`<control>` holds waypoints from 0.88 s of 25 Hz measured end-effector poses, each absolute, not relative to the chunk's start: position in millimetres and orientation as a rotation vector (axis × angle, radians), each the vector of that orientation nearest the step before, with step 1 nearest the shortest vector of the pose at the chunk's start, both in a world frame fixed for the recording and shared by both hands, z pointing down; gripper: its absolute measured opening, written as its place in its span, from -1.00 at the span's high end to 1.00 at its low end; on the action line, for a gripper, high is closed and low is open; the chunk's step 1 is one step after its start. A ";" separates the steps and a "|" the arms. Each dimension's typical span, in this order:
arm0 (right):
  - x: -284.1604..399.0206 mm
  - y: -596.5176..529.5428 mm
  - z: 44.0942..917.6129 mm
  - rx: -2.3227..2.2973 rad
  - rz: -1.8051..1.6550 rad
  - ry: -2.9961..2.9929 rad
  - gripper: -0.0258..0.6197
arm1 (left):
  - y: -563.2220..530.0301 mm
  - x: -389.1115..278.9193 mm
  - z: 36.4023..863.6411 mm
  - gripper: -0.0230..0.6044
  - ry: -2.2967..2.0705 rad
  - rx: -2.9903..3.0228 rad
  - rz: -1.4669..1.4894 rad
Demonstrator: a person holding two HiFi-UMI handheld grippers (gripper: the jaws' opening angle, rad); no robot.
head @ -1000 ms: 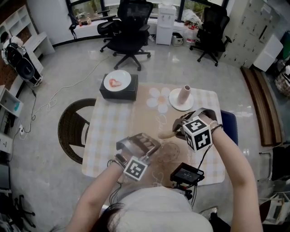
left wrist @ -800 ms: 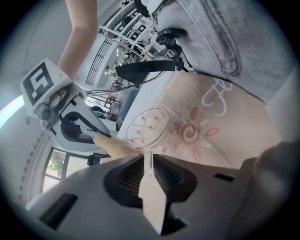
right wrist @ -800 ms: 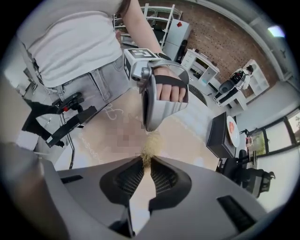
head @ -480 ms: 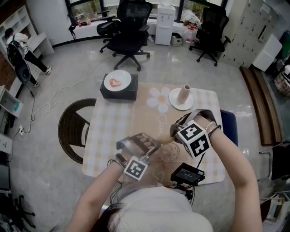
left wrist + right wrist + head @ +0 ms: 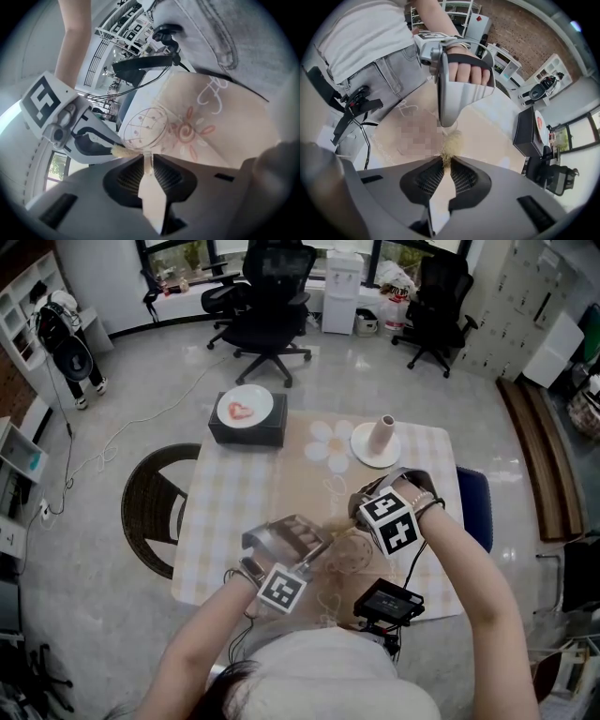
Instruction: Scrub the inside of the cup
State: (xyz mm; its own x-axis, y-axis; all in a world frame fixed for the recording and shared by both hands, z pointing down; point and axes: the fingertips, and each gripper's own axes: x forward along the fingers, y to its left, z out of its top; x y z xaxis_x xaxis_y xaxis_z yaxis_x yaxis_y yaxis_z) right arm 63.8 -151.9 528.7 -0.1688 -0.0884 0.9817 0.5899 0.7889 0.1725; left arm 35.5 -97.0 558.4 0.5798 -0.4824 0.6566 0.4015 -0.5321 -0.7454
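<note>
Left tool (image 5: 149, 161) is clamped on the rim of the clear glass cup with pink dots (image 5: 145, 126), near the front of the checked worktop (image 5: 234, 493). Right tool (image 5: 446, 164) pinches a straw-coloured fibre scrubber (image 5: 451, 145) and points steeply down with the cup's mouth just below it, so I reckon the next move is straight down.

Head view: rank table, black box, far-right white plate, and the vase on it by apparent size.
Largest to smallest:
table
black box
white plate
vase
Box and plate look fairly close, though the box looks wider.
</note>
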 end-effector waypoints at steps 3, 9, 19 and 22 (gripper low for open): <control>64.3 -158.3 539.9 -0.381 -0.586 -1.645 0.77 | -96.4 34.8 555.9 0.73 0.074 -1.791 -1.097; 66.0 -165.3 557.2 -0.336 -0.438 -1.685 0.77 | -112.7 40.1 530.2 0.73 0.175 -1.603 -1.002; 83.0 -162.3 562.3 -0.195 0.046 -1.886 0.77 | -98.0 20.2 567.6 0.75 0.096 -1.810 -1.141; 87.0 -160.1 563.6 -0.135 0.152 -1.947 0.77 | -103.3 9.8 574.8 0.75 0.150 -1.860 -1.190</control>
State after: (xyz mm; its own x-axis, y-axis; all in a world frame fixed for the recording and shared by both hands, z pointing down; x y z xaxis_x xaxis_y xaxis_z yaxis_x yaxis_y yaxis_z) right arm 87.0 -160.1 563.6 -0.3706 0.1663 0.9138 0.0224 0.9852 -0.1702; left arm 9.8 -103.3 574.8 0.5306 -0.5215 0.6683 0.3394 -0.5918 -0.7312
